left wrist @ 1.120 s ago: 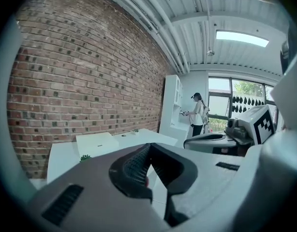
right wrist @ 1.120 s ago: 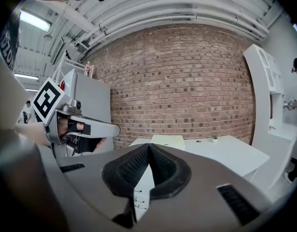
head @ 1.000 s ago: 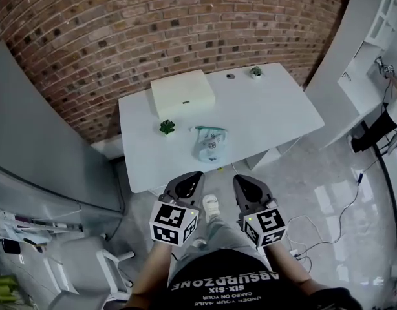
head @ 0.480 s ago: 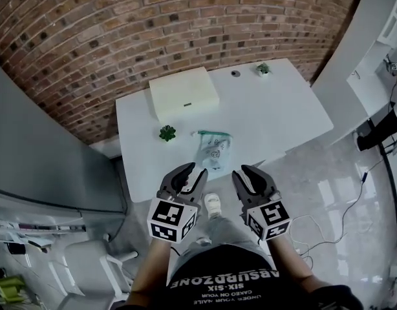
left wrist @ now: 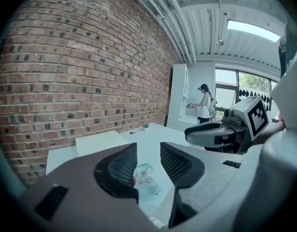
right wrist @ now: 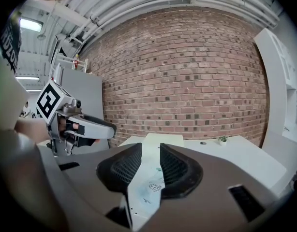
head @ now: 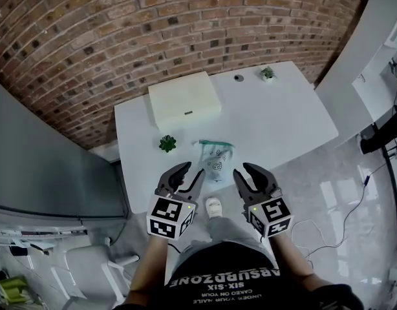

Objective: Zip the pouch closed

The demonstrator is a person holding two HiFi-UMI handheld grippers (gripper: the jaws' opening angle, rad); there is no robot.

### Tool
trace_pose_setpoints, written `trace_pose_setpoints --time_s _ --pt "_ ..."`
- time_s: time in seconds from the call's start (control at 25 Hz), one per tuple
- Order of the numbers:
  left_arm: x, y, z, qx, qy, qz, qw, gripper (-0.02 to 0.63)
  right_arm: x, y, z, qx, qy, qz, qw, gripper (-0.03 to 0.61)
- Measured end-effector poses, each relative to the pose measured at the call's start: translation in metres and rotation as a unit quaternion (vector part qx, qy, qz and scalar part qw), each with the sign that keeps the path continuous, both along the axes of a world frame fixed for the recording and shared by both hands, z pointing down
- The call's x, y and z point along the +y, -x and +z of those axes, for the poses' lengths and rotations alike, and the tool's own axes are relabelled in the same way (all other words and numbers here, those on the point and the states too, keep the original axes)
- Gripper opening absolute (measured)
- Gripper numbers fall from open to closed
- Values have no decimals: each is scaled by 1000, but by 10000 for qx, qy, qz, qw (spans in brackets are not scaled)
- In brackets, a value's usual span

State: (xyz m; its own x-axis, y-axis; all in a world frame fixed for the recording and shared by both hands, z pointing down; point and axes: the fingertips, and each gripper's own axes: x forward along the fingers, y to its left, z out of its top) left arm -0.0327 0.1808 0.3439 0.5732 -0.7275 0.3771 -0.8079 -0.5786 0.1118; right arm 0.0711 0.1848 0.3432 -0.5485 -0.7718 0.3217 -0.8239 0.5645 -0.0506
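White table (head: 282, 115), pouch (head: 214, 160); left hand-held gripper (head: 192, 170) just opening wide, right hand-held gripper (head: 245, 170) wide.

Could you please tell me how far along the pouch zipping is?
Nothing looks done: the pouch lies untouched on the table. In hand: left gripper and right gripper hover short of it, both empty; the left's fingers have just been opening, the right's stand apart. Remaining: hold the pouch and pull its zip shut; the zip's state is too small to tell.

"ABSURDZONE", "SIX-SIX" on black shirt (head: 222, 278)
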Motion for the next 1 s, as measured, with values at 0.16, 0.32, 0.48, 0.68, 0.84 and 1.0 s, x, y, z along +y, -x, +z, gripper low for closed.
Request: trace_pose_setpoints --time_s 0.16,0.32,0.48,0.68,0.84,1.0 --pt "-16 2 12 -104 152 -40 9998 132 -20 -2 5 7 51 -76 10000 96" --pt "-38 1 20 -160 250 -109 9995 132 -44 -3 8 8 85 -139 9999 95" --pt "-57 -1 28 -328 351 -148 9987 132 -66 -2 13 25 172 -306 9994 95" --pt "-77 1 45 -408 541 -263 9974 132 -91 -4 27 121 319 -546 9979 95" --pt "-95 3 57 -469 637 -351 9962 132 -111 -3 41 109 522 -712 9960 96" --pt "-107 3 72 -520 775 -397 9948 132 -127 -3 53 152 639 -857 9942 95"
